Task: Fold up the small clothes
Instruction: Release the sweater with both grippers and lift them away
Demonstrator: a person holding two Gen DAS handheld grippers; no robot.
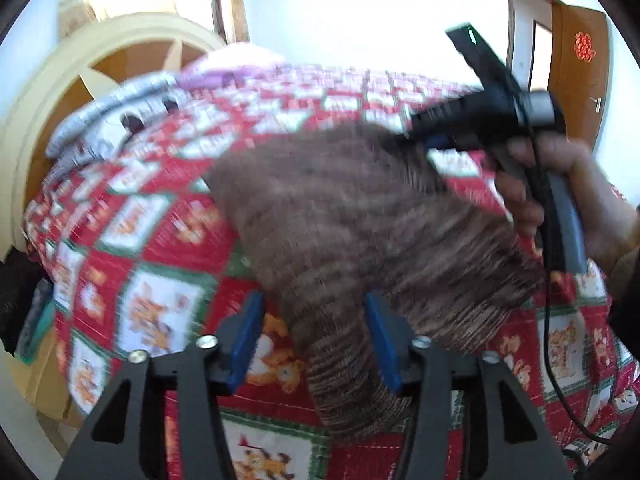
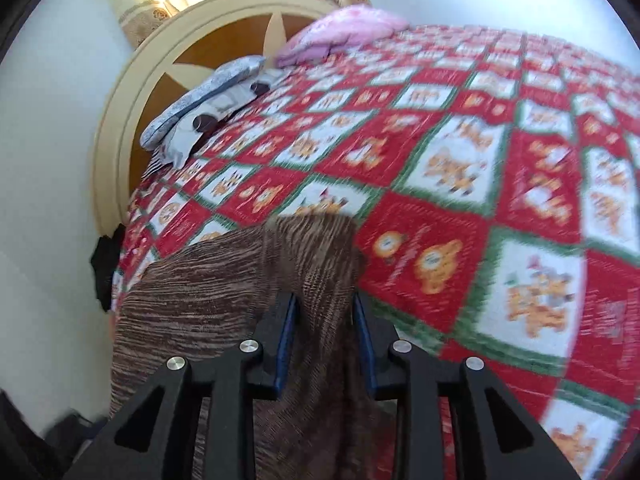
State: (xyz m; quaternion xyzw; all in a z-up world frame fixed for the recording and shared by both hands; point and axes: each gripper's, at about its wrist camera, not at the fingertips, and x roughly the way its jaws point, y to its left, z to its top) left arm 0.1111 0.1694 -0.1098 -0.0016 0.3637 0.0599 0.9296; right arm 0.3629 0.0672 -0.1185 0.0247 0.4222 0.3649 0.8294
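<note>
Brown striped knit garment (image 1: 360, 216), lying on the red patchwork quilt (image 2: 460, 184) of the bed, on the part of the quilt farthest from the rounded headboard (image 2: 132, 92). The knit sags and bunches into soft folds, which suggests a light, limp fabric with no stiffness of its own; it should drape from any held point, and its ribbed surface probably gives the blue pads fair friction. Corners and hem edges look like the best holds, since a pinch in the middle would only gather a lump. Left tongs (image 1: 316, 344): released, jaws wide, a narrow strip of the garment lying between them without being pressed. Right tongs (image 2: 325, 340): jaws narrower, a fold of the knit passing between the pads; whether they clench it cannot be told. In the left view a hand (image 1: 568, 200) carries the right tongs at the garment's far edge. Beyond the garment, towards the headboard, lie a grey pillow (image 2: 200, 92) and a pink pillow (image 2: 340, 32).
</note>
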